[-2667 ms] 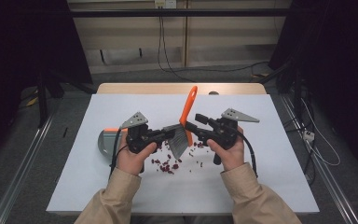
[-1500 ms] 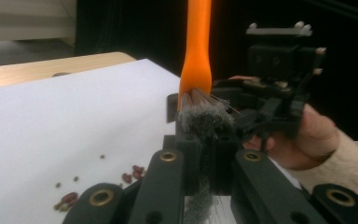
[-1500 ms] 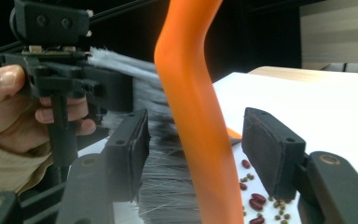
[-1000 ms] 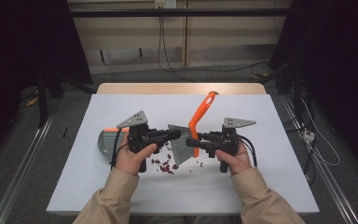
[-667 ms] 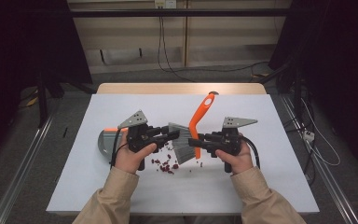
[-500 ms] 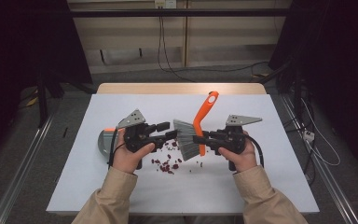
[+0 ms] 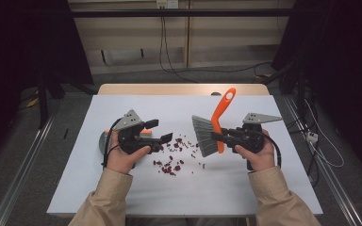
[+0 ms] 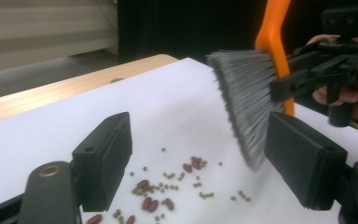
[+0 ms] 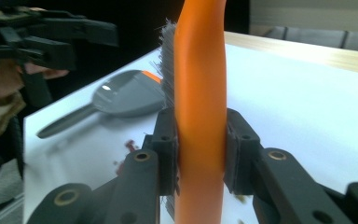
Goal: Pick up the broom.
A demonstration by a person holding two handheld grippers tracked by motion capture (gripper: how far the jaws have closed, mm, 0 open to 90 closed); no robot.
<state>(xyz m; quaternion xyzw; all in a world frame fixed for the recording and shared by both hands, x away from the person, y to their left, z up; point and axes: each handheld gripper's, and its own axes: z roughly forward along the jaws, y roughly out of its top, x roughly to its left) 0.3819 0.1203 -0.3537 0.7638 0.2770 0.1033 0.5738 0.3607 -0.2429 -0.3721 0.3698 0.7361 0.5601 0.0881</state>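
Right tongs clamped on the orange handle of the brush, held just above the tabletop right of the scattered beans. Left tongs just been opening, now wide and empty. Likely light, with a stiff, smooth handle and soft bristles; best gripped low on the handle. Dustpan lying flat behind the left hand.

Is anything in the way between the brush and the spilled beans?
Nothing visible. The grey-bristled brush with the orange handle, clamped in the right gripper, hangs right of the scattered red beans, with bare white table between them.
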